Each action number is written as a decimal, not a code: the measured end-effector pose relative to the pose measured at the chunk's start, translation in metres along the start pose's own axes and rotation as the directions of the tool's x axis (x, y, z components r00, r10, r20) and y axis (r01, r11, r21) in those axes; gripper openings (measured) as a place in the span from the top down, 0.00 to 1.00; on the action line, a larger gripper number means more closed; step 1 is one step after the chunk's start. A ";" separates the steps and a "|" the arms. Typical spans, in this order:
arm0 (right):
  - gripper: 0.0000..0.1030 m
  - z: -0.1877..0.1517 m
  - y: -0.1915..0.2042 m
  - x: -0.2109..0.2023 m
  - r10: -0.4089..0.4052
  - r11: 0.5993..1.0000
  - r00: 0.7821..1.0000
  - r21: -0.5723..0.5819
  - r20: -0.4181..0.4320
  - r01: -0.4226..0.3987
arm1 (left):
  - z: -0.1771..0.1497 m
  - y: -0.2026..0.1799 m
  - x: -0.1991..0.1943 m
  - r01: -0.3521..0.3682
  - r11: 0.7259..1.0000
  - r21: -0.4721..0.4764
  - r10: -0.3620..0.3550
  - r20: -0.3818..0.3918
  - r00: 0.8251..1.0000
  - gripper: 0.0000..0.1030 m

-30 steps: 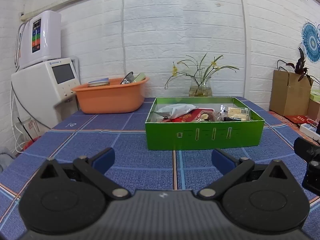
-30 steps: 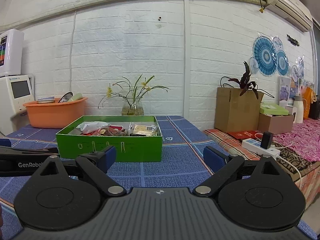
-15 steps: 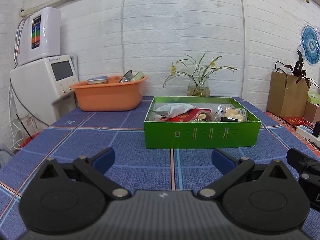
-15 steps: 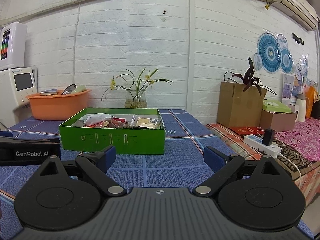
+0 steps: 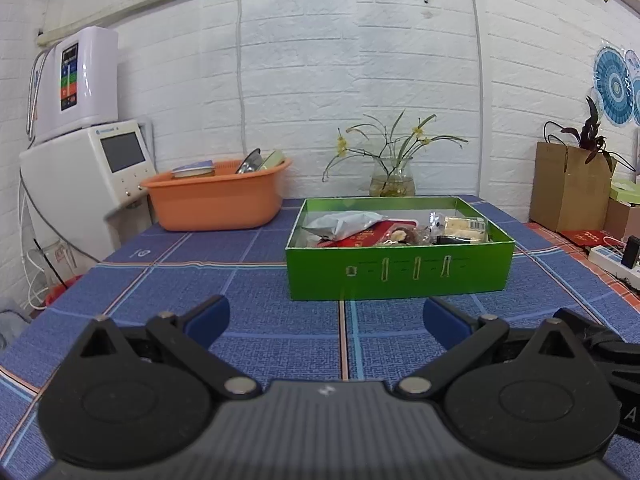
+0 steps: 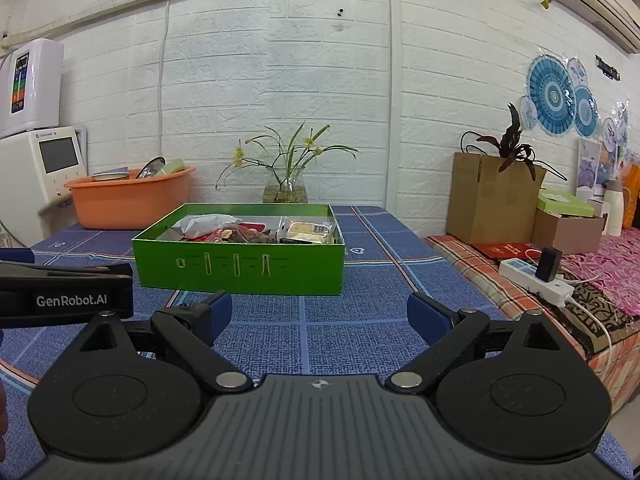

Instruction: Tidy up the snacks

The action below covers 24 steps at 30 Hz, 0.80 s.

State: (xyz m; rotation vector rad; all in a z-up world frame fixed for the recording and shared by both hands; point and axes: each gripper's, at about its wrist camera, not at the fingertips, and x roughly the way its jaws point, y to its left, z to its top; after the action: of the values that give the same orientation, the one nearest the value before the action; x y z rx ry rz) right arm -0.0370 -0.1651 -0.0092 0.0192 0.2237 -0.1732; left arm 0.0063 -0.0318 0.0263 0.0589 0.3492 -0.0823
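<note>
A green box (image 5: pixel 400 270) (image 6: pixel 240 268) stands on the blue checked tablecloth (image 5: pixel 248 304), holding several snack packets: a silver-grey bag (image 5: pixel 344 222), a red packet (image 5: pixel 372 236) and a pale wrapped bar (image 5: pixel 464 225) (image 6: pixel 310 229). My left gripper (image 5: pixel 326 318) is open, low over the cloth in front of the box, with nothing between its blue pads. My right gripper (image 6: pixel 319 314) is open too, in front of the box's right half, and holds nothing. The left gripper's body (image 6: pixel 68 296) shows at the left edge of the right wrist view.
An orange basin (image 5: pixel 218 196) with dishes sits at the back left beside a white water machine (image 5: pixel 80 160). A glass vase of flowers (image 5: pixel 392 184) stands behind the box. To the right are a cardboard box with a plant (image 6: pixel 492 200), a power strip (image 6: pixel 536 280) and a pink bedspread (image 6: pixel 600 264).
Both grippers have drawn back a little and tilted; the box sits slightly smaller and lower in both views. Both stay open and empty.
</note>
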 end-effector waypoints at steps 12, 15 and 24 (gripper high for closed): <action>0.00 0.000 0.003 0.000 0.002 1.000 1.000 -0.016 -0.006 -0.002 | -0.001 0.001 -0.001 0.010 1.000 -0.003 -0.010 -0.007 1.000 0.00; 0.00 0.000 0.003 0.000 0.001 1.000 1.000 -0.016 -0.005 -0.001 | -0.002 0.002 -0.001 0.019 1.000 -0.004 -0.019 -0.005 1.000 0.00; 0.00 0.000 0.002 -0.001 -0.001 1.000 1.000 -0.016 -0.002 0.001 | -0.003 0.005 -0.003 0.024 0.999 -0.023 -0.023 0.029 0.999 0.00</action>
State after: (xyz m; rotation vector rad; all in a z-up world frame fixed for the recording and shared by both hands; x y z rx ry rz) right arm -0.0374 -0.1629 -0.0092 0.0029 0.2268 -0.1727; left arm 0.0026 -0.0265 0.0248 0.0303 0.3221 -0.1025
